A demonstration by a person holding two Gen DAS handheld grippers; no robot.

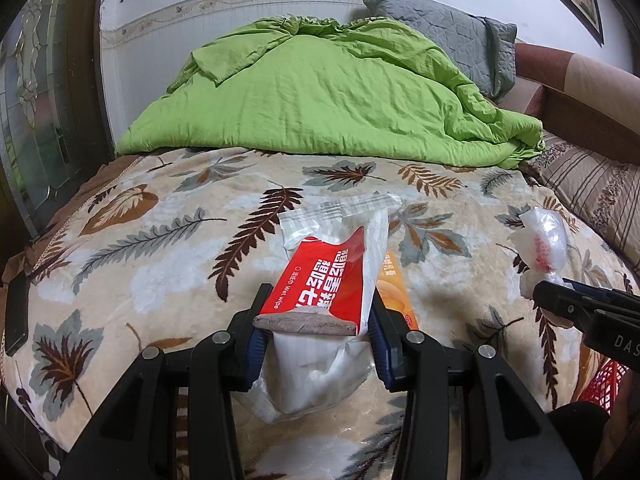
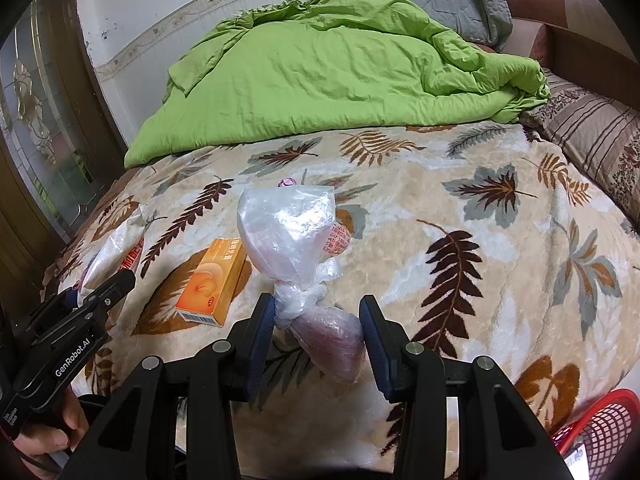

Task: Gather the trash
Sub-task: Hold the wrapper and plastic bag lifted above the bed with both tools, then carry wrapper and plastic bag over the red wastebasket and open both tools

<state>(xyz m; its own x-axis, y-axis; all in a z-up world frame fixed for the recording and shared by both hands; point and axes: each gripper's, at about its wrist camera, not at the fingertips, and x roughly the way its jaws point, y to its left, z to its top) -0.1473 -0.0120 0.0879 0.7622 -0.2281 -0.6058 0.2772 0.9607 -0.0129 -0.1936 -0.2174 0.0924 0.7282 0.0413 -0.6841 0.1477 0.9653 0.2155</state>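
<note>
My left gripper point(image 1: 318, 344) is shut on a red and white wet-wipe packet point(image 1: 328, 280) and holds it over the leaf-patterned blanket point(image 1: 160, 240). My right gripper point(image 2: 318, 336) is shut on a knotted clear plastic bag point(image 2: 292, 236) with something pinkish inside; the bag also shows at the right of the left wrist view point(image 1: 540, 244). An orange box point(image 2: 214, 280) lies on the blanket just left of the right gripper, and its edge peeks out behind the packet in the left wrist view point(image 1: 396, 284). A small pink item point(image 2: 288, 182) lies beyond the bag.
A crumpled green quilt point(image 1: 320, 92) and a grey pillow point(image 1: 448, 36) fill the far half of the bed. A red mesh basket point(image 2: 600, 432) stands at the lower right beside the bed. A striped cushion point(image 2: 592, 144) lies at the right. A dark door point(image 1: 52, 100) is on the left.
</note>
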